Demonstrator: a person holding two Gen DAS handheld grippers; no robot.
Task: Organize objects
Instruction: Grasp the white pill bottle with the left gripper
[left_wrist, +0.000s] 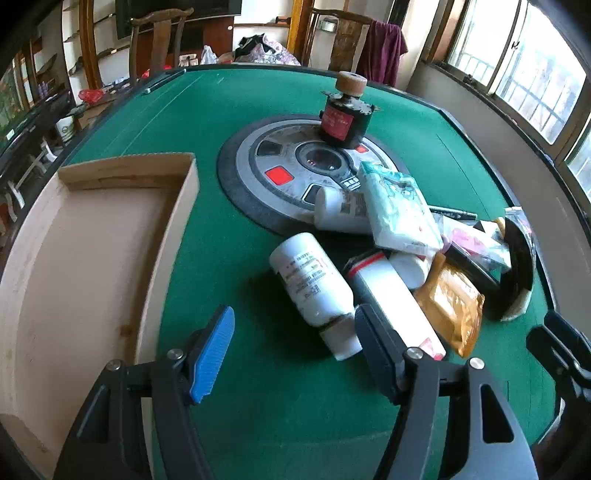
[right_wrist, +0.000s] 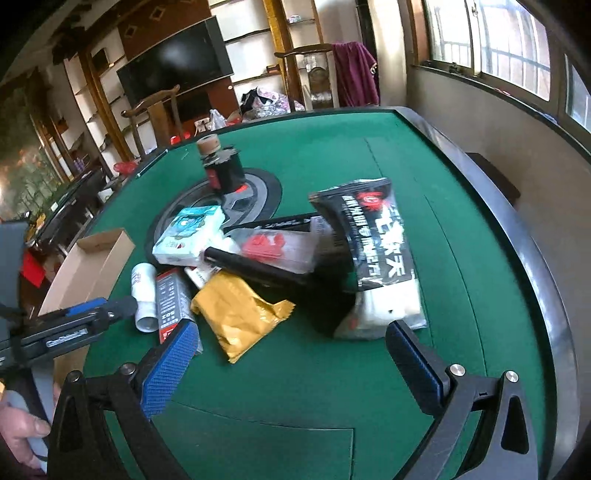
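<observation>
A pile of objects lies on the green table (left_wrist: 229, 122): a white bottle (left_wrist: 310, 280) on its side, a white tube with a red band (left_wrist: 391, 295), a yellow packet (left_wrist: 450, 306), a tissue pack (left_wrist: 399, 210) and a black brush (left_wrist: 513, 266). My left gripper (left_wrist: 295, 350) is open and empty, just in front of the white bottle's cap. My right gripper (right_wrist: 291, 362) is open and empty, in front of the yellow packet (right_wrist: 236, 314) and the black printed bag (right_wrist: 373, 236). An open cardboard box (left_wrist: 88, 266) lies on the left.
A black and red motor with a wooden spool (left_wrist: 347, 110) stands on the round centre panel (left_wrist: 258, 166). The table's raised dark rim (right_wrist: 535, 277) runs along the right. Chairs and shelves stand behind the table. The left gripper (right_wrist: 92, 314) shows in the right wrist view.
</observation>
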